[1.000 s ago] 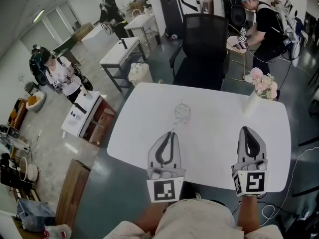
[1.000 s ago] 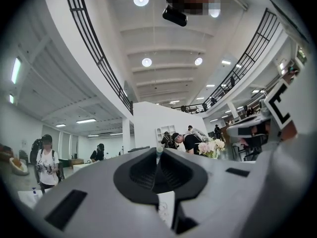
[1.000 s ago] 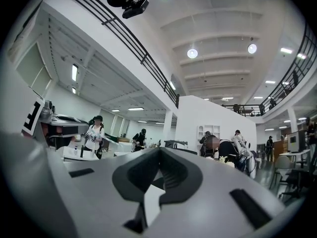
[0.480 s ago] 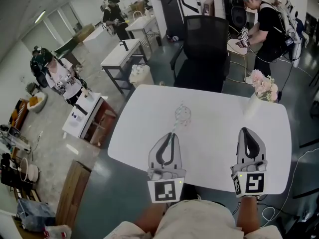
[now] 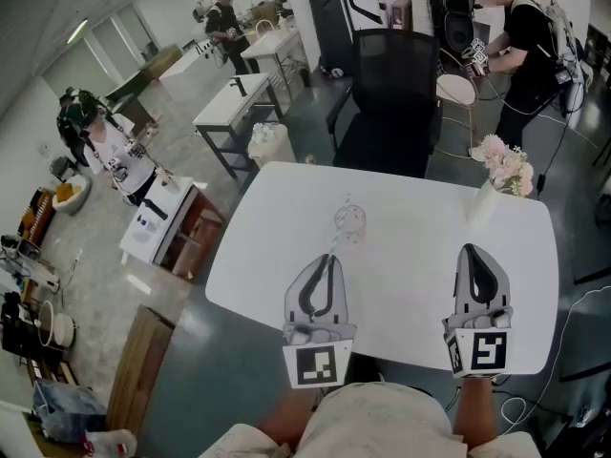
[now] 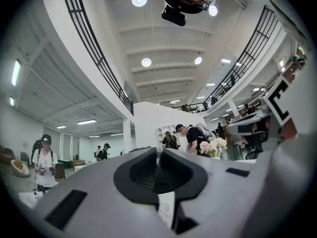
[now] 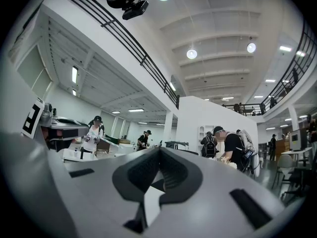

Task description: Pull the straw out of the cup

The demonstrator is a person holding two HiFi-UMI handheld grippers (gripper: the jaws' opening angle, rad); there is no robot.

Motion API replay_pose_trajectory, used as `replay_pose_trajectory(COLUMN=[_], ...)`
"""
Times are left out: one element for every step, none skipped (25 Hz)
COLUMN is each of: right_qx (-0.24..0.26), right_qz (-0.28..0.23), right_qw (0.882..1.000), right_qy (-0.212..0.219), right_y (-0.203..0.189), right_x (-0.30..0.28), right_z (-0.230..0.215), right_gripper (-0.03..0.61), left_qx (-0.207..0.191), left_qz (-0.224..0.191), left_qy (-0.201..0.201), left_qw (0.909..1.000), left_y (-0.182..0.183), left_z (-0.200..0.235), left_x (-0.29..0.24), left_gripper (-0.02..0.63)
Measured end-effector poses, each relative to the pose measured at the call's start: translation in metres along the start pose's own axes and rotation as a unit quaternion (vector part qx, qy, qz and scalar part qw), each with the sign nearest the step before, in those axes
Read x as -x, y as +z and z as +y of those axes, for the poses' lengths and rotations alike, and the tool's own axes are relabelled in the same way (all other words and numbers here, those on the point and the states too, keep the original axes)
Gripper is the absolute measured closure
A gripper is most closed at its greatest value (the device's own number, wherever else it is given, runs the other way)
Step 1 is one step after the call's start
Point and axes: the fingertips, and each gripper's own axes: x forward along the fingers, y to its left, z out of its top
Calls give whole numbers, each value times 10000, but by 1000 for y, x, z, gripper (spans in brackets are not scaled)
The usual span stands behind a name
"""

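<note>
A clear cup (image 5: 350, 222) stands on the white table (image 5: 420, 208), near its middle. A thin pale straw (image 5: 334, 242) slants from the cup toward me. My left gripper (image 5: 331, 255) is shut on the straw's near end, just short of the cup. In the left gripper view the straw's light-blue tip (image 6: 159, 154) shows pinched where the left gripper (image 6: 158, 152) closes. I cannot tell whether the far end is still inside the cup. My right gripper (image 5: 470, 249) hovers over the table's right part, shut and empty; the right gripper (image 7: 159, 150) shows its jaws pressed together.
A white vase of pink flowers (image 5: 504, 165) stands at the table's far right corner. A black office chair (image 5: 391, 93) is behind the far edge. People stand at benches beyond. The table's near edge runs just under both grippers.
Grippers, cup and straw hold their places. Only people in the background have shifted.
</note>
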Motion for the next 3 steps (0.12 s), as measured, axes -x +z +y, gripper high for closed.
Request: replay_pose_trajectory(right_qx=[1,3,7], right_qz=[-3,-1,3], right_qw=[10000,10000,10000], right_qy=[1,5,8], right_y=[0,1,1], right_x=[0,0,0], right_z=[0,0,0], right_gripper=[578,578,578], left_qx=[16,24,30], left_qz=[10,18,25], left_qy=[3,4,4], left_qw=[10000,10000,10000], left_y=[0,-1,-1], left_z=[0,0,0], left_x=[0,0,0], left_gripper=[589,589,589])
